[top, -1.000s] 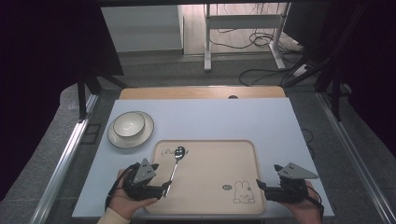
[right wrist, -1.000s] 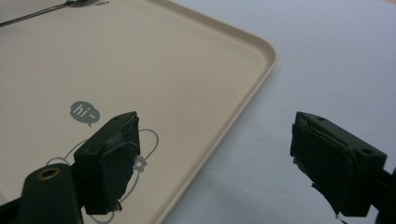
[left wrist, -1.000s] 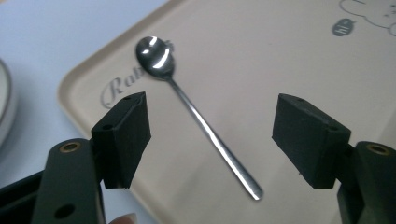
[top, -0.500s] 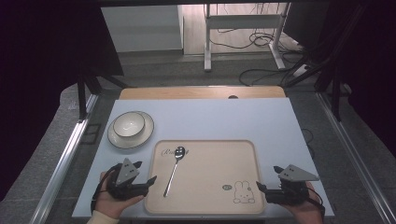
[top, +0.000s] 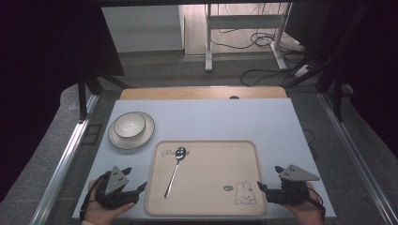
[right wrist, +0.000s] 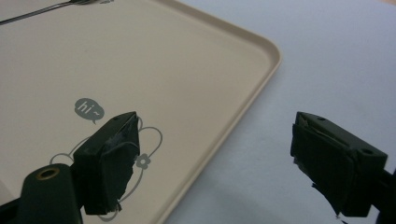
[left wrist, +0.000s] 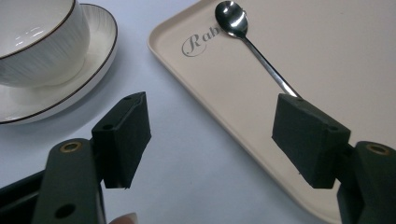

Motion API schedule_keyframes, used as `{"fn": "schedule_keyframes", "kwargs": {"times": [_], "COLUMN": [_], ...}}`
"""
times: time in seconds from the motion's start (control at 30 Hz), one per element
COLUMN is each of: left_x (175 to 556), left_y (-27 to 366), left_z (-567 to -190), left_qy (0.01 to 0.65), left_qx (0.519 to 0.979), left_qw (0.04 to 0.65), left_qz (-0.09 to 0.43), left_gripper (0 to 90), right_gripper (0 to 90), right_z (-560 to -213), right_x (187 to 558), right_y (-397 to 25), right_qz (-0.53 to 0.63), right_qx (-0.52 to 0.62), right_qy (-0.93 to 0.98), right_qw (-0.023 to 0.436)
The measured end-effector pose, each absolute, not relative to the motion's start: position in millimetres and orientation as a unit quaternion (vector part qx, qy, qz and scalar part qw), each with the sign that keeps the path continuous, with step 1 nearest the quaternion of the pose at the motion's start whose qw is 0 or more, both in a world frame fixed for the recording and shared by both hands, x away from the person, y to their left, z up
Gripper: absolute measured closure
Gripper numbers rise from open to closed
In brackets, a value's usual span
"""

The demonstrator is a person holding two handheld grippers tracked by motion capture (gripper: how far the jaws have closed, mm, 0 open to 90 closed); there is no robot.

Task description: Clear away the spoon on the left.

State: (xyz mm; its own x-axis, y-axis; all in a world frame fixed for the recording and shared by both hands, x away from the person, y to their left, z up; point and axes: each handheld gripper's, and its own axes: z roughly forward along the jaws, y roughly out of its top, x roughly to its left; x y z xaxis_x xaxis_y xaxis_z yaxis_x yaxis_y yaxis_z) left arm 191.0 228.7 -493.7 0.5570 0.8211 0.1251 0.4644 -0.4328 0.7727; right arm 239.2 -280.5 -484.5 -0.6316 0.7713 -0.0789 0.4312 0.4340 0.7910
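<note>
Two black hand-held grippers flank the beige plastic tray [top: 206,176] in the high view, left gripper [top: 141,188] and right gripper [top: 261,188] at its near corners; the slim metal spoon [top: 175,171] lies on its left half. In the left gripper view, wide-apart jaws straddle the tray rim, the spoon handle beside one pad; closing here could pinch the rim instead. In the right gripper view, jaws gape empty over the tray's right edge.

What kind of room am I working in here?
Probably a lab or recording rig, not a dining room: a pale blue table fenced by metal rails, loose cables on the floor, dark screens around.
</note>
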Motion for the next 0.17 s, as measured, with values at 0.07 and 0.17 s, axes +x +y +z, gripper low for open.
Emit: {"fn": "schedule_keyframes", "kwargs": {"times": [0.07,0.17], "left_x": [192.4,195.1], "left_y": [227.9,225.7], "left_z": [-493.7,-493.7], "left_qy": [0.400,0.398], "left_qx": [0.806,0.804], "left_qw": [0.357,0.359], "left_qz": [0.252,0.257], "left_gripper": [27.6,27.7], "right_gripper": [15.9,15.9], "right_z": [-485.1,-485.1], "right_x": [239.0,240.1], "right_y": [-280.6,-282.0], "right_qz": [0.387,0.393], "right_qx": [0.371,0.375], "right_qy": [0.815,0.811], "right_qw": [0.219,0.217]}}
